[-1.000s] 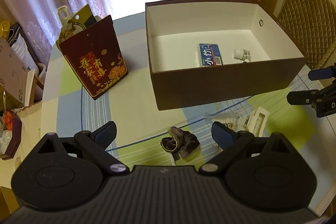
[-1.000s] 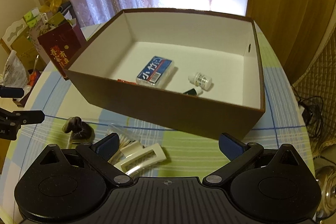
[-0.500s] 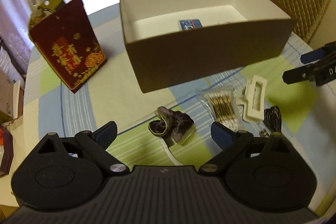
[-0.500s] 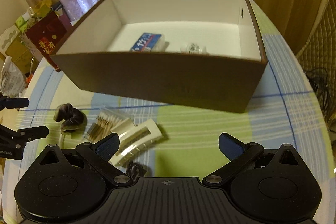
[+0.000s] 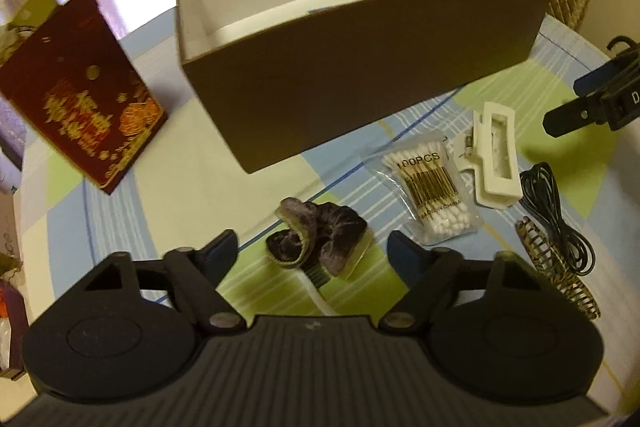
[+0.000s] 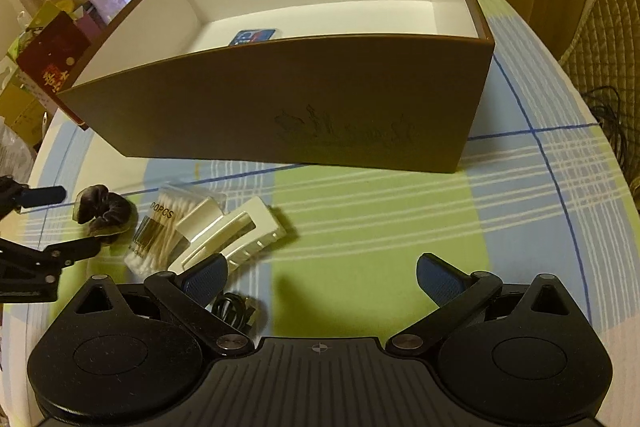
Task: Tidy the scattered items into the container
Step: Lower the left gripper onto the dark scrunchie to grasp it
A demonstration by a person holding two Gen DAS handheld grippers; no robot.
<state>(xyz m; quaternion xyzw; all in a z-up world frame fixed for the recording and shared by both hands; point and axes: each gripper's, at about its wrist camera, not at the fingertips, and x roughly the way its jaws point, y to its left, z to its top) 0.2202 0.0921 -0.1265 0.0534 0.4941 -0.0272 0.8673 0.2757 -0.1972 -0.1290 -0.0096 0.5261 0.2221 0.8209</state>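
The left gripper (image 5: 312, 247) has its jaws spread wide and empty, framing the dark velvet scrunchie (image 5: 316, 241), which lies on the tablecloth just ahead of the fingertips. The right gripper (image 6: 320, 273) is likewise wide open and holds nothing; its left fingertip sits just beside the white hair claw (image 6: 236, 237), while the gap between its fingers is over bare cloth.

The step in hand looks like a pick of the scrunchie by the left gripper. To do it well, I would lower the fingers until they nearly touch the cloth on either side of the soft bundle, centre it between the pads, then close on its thickest fold so it does not slip out sideways. The fabric will squash, so a full close seems wise.

Outward from there, the bag of cotton swabs (image 5: 430, 193) touches the hair claw, and a black cable (image 5: 560, 215) and a striped clip (image 5: 556, 275) lie toward the table's right edge. The brown box (image 5: 360, 75) stands behind them, near the table's middle, with a blue packet (image 6: 252, 37) already inside. Its near wall is tall, so the lift must clear the rim before release. A red gift bag (image 5: 80, 111) stands by the left edge.
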